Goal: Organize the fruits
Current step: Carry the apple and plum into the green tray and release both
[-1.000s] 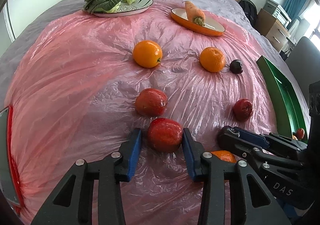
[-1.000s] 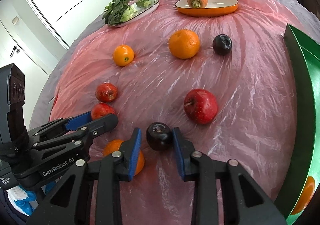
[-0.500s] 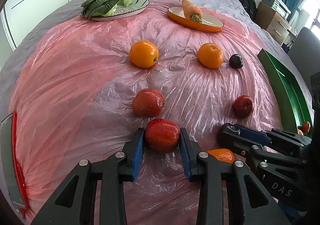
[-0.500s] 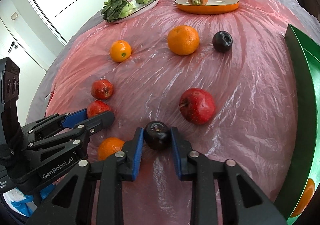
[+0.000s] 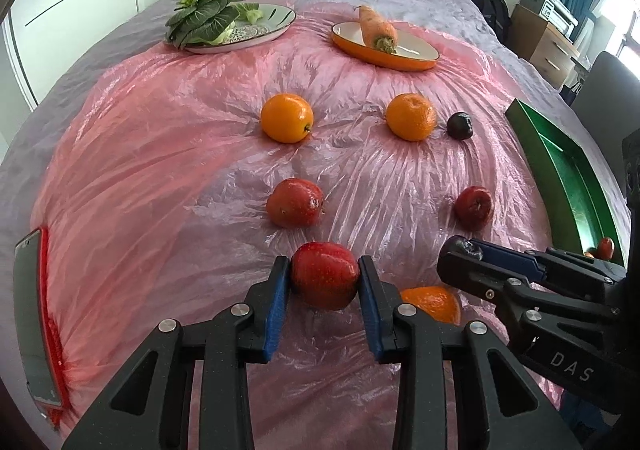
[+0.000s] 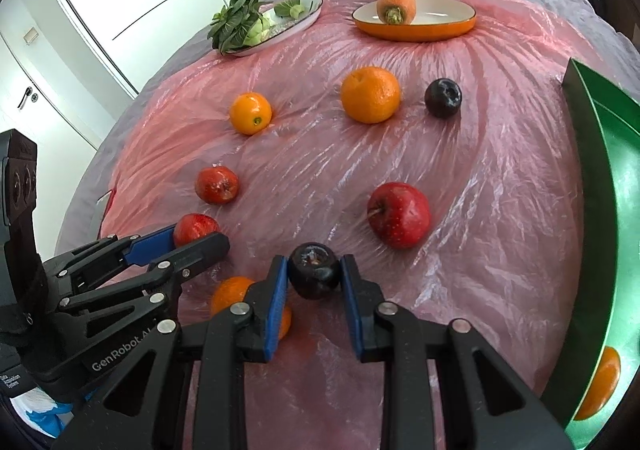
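We see a glossy red apple (image 5: 324,280) pinched between blue pads, and a dark purple plum (image 6: 314,274) pinched likewise. On the pink plastic sheet (image 5: 160,177) lie two more red apples (image 5: 295,202), two round oranges (image 5: 286,117), another dark plum (image 5: 459,125) and a partly hidden orange (image 5: 432,297). A green tray (image 6: 616,209) holds an orange.

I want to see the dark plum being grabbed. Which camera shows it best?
The right wrist view: the plum sits in the middle, between the right gripper's blue pads. In the left wrist view only a dark sliver peeks out at that gripper's tip.
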The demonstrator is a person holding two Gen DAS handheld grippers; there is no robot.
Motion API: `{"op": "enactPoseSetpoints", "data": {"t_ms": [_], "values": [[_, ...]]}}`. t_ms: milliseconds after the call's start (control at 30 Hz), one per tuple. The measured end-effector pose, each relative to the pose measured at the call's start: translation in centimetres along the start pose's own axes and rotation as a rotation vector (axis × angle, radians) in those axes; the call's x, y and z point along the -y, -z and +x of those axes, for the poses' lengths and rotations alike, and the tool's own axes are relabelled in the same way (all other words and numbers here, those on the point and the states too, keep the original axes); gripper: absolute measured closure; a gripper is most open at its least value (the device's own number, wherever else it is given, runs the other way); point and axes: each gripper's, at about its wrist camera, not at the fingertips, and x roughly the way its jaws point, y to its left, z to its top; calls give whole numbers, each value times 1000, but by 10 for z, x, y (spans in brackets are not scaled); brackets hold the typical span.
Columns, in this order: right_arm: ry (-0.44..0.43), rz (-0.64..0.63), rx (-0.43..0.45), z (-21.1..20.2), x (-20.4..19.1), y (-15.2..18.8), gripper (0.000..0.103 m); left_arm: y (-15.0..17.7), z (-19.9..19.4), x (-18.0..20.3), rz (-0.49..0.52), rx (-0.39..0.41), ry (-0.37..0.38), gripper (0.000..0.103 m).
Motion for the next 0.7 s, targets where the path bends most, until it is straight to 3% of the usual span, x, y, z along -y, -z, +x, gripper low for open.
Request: {"op": "enactPoseSetpoints", "data": {"t_ms": [700], "values": [[-31, -5, 46, -49, -8, 18, 88, 11, -38, 3, -11, 15, -22, 74]]}}
